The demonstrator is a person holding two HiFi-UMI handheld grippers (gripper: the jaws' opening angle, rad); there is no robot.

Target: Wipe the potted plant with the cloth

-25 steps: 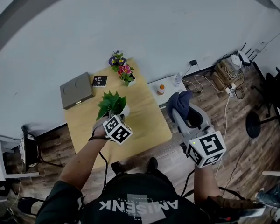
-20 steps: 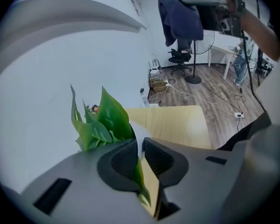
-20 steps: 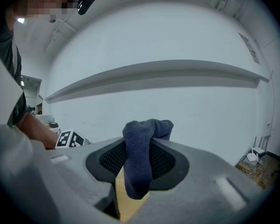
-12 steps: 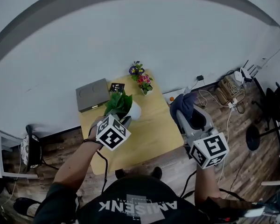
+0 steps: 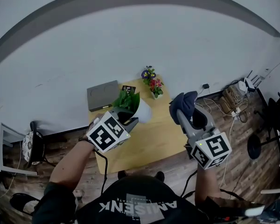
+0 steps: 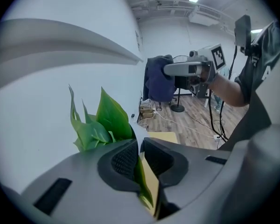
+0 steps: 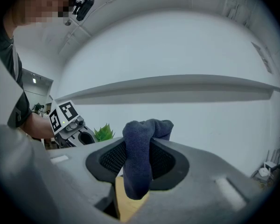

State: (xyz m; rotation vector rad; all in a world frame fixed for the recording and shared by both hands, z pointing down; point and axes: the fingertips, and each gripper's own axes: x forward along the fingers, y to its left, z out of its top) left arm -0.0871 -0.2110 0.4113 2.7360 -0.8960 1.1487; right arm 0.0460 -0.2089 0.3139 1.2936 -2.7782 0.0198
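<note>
the person's left forearm [image 5: 72, 164] reaches up from the near left, and the left gripper [image 5: 130, 121] angles down and away over the left part of the wooden table [image 5: 154, 139], its marker cube [image 5: 107, 133] nearest the camera. the right hand carries the right gripper [image 5: 181, 114] at the table's right edge, pointing away and about level, with its own cube [image 5: 212, 149] at the near end.

the left gripper's jaws stand narrow and are clamped on the potted plant [image 5: 136, 107]. in the left gripper view a green leaf [image 6: 139, 171] and a sliver of the white rim sit between the dark ribbed pads [image 6: 125, 160]. the white pot [image 5: 143, 112] is tilted, its base swung right and its leaves [image 5: 127, 99] fanning to the far left. the leaves are broad, pointed and bright green, and stand up past the jaw tips against the pale wall.

the right gripper's jaws pinch the cloth [image 5: 183, 102], a dark blue knitted piece bunched above the tips, with one fold hanging down between the pads [image 7: 165, 162]. the cloth sits just right of the plant, apart from it.

farther back on the table are a small pot of purple and pink flowers [image 5: 151, 80], a flat grey box [image 5: 102, 95] and a small black card [image 5: 128, 88].
</note>
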